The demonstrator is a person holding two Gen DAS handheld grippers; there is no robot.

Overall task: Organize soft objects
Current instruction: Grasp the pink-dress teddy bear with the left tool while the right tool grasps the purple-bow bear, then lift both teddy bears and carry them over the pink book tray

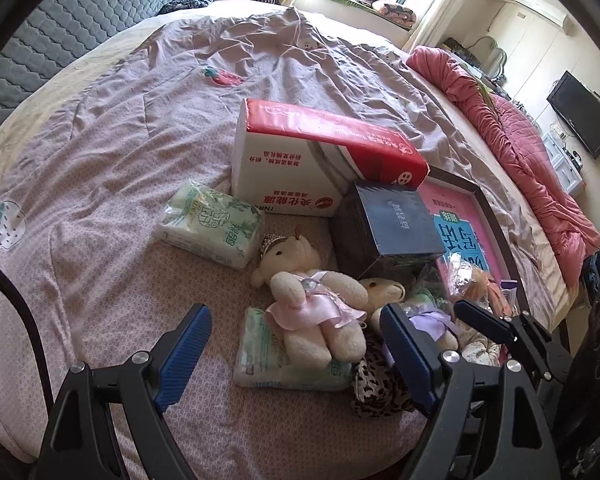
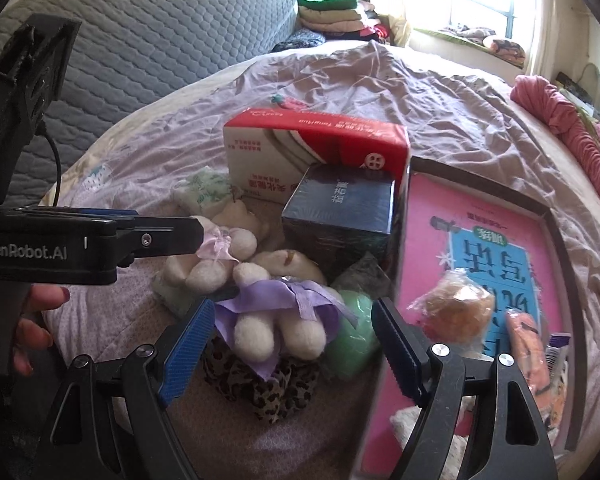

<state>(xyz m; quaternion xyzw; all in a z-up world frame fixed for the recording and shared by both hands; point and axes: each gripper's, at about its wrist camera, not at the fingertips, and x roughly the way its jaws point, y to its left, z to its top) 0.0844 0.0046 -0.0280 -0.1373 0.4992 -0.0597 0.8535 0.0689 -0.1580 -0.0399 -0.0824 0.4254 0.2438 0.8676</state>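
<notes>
A cream teddy bear in a pink dress [image 1: 312, 304] lies on a green tissue pack [image 1: 260, 364] on the bed. A second bear in a purple dress [image 2: 276, 308] lies beside it on a leopard-print cloth [image 2: 268, 388]. My left gripper [image 1: 296, 356] is open, its jaws either side of the pink bear's legs, a little short of it. My right gripper [image 2: 292, 348] is open, its jaws either side of the purple bear's legs. The left gripper also shows side-on in the right wrist view [image 2: 196, 232], over the pink bear [image 2: 220, 252].
A red-and-white carton [image 1: 300, 160], a dark blue box [image 1: 388, 224] and another green tissue pack [image 1: 212, 224] stand behind the bears. A dark-framed tray with a pink book [image 2: 480, 240] holds bagged snacks [image 2: 452, 308]. A green soft lump [image 2: 352, 332] lies by the tray. A pink quilt [image 1: 532, 160] is at right.
</notes>
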